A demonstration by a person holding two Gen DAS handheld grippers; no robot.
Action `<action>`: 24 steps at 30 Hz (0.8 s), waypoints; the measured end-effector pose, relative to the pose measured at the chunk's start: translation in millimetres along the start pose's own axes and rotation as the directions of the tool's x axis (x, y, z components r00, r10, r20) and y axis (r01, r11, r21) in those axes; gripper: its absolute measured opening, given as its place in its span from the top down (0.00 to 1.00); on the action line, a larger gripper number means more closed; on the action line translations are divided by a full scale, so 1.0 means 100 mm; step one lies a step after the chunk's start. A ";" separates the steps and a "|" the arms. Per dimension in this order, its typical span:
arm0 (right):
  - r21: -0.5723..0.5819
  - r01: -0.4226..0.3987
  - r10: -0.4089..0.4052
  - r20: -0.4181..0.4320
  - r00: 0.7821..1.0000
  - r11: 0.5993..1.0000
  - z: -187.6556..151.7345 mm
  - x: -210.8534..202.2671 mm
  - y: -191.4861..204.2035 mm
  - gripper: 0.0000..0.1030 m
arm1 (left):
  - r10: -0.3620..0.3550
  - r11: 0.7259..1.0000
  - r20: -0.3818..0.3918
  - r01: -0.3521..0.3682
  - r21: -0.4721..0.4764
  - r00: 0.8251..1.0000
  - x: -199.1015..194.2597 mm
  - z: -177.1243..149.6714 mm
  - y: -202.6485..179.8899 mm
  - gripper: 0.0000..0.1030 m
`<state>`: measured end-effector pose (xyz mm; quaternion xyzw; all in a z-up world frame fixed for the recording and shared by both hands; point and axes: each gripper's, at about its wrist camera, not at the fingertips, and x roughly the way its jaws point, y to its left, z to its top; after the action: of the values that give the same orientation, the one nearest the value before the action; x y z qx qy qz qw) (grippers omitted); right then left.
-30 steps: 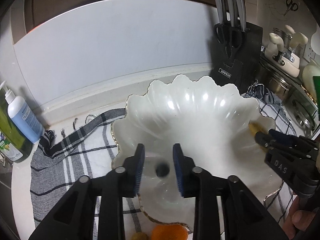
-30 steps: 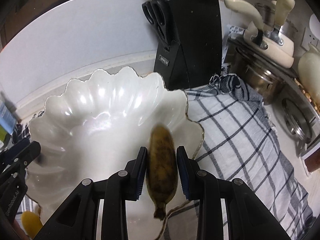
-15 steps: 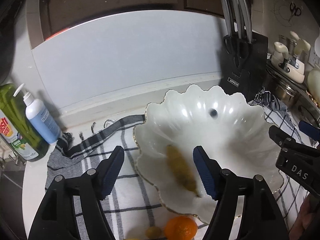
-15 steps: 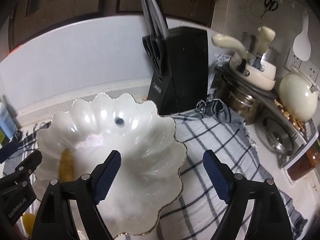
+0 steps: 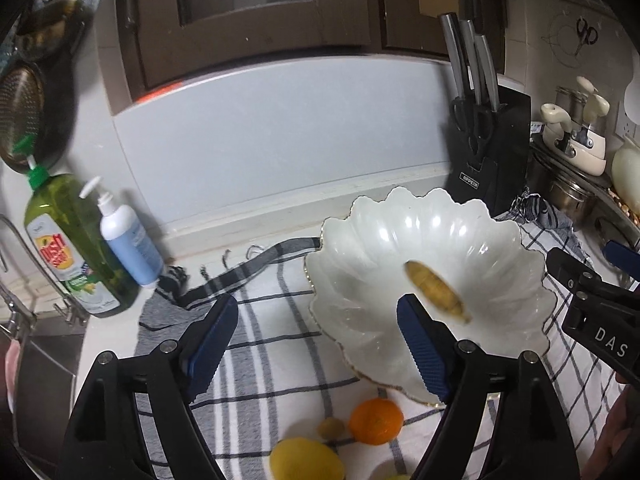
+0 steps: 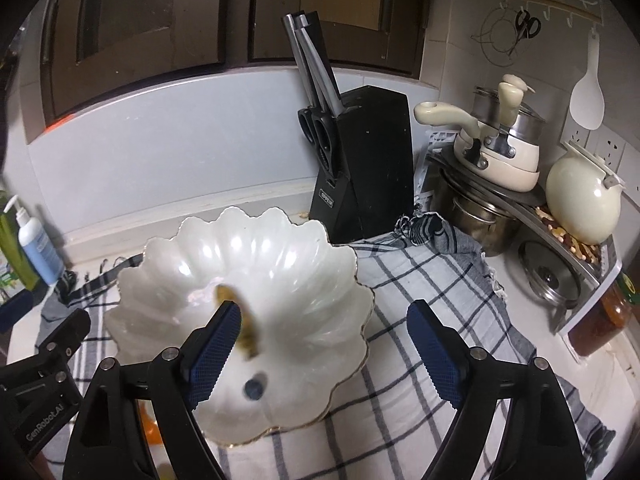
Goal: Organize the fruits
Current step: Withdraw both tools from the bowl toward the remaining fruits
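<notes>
Inside scalloped white bowl (image 5: pixel 432 232), one spotted banana (image 5: pixel 434 290)

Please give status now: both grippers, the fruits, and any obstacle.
Left gripper opening, empty; right gripper open, empty. Banana in white bowl; orange, lemon outside. No obstacle.

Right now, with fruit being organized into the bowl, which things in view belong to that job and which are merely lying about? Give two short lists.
Belonging: white scalloped bowl, banana in it, orange, lemon, small green fruit.

Lying about: knife block, dish soap bottle, pump bottle, stacked pots, checked cloth.
</notes>
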<state>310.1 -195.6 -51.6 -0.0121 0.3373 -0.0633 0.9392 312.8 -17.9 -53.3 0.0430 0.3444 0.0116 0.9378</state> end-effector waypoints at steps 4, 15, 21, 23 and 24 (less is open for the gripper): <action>0.004 -0.007 0.007 0.003 1.000 1.000 -0.07 -0.10 -0.01 0.17 | -0.008 1.000 -0.001 0.008 0.005 1.000 -0.09 -0.08 0.01 0.20; 0.005 -0.033 0.033 0.024 0.999 0.999 -0.28 -0.41 -0.03 0.17 | 0.000 1.000 0.010 0.000 0.003 1.000 -0.35 -0.32 -0.01 0.20; 0.017 -0.040 0.040 0.025 0.999 0.999 -0.41 -0.55 -0.07 0.17 | 0.009 1.000 0.029 -0.009 0.012 1.000 -0.50 -0.42 -0.02 0.20; 0.026 -0.048 0.047 0.022 0.999 0.999 -0.47 -0.59 -0.08 0.17 | 0.008 1.000 0.036 -0.008 0.016 0.999 -0.55 -0.46 -0.02 0.20; 0.029 -0.051 0.050 0.020 0.999 0.998 -0.49 -0.60 -0.08 0.17 | 0.011 1.000 0.040 -0.012 0.018 0.999 -0.58 -0.49 -0.02 0.20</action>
<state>231.8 -194.8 -50.9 0.0099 0.3276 -0.0445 0.9437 237.5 -19.0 -53.2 0.0535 0.3253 0.0130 0.9440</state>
